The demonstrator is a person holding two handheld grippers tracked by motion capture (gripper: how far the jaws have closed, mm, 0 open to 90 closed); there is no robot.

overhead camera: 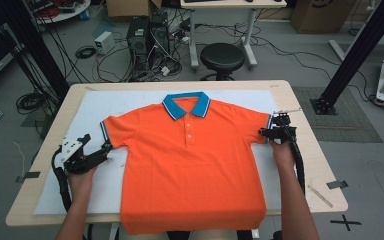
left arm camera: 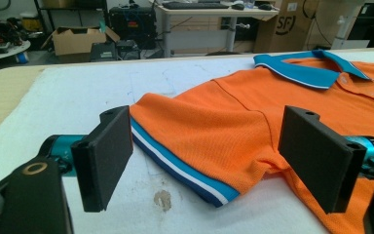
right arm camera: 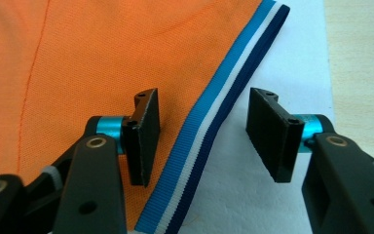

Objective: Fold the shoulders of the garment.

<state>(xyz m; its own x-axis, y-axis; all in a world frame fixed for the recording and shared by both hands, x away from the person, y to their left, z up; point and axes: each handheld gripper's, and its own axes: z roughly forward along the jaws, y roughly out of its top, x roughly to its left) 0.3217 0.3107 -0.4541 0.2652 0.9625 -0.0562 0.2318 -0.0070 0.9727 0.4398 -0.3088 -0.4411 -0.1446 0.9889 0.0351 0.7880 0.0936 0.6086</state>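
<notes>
A: Shirt (overhead camera: pixel 190 160) position?
B: Orange polo, flat on white mat (overhead camera: pixel 105 100), centred on counter (overhead camera: pixel 300 100), hem over near edge.
A: Left gripper (overhead camera: pixel 105 148)?
B: At left sleeve cuff (left arm camera: pixel 175 163). Fingers (left arm camera: pixel 104 156) wide, cuff between them, no contact.
A: Right gripper (overhead camera: pixel 266 132)?
B: Over right sleeve's striped cuff (right arm camera: pixel 214 131). Fingers (right arm camera: pixel 143 136) half open, straddling the cuff, not pressing.

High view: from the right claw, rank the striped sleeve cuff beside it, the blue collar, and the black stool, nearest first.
1. Striped sleeve cuff, right at the right claw, on the shirt's right edge.
2. Blue collar, at the shirt's top centre.
3. Black stool, on the floor beyond the table's far edge.
</notes>
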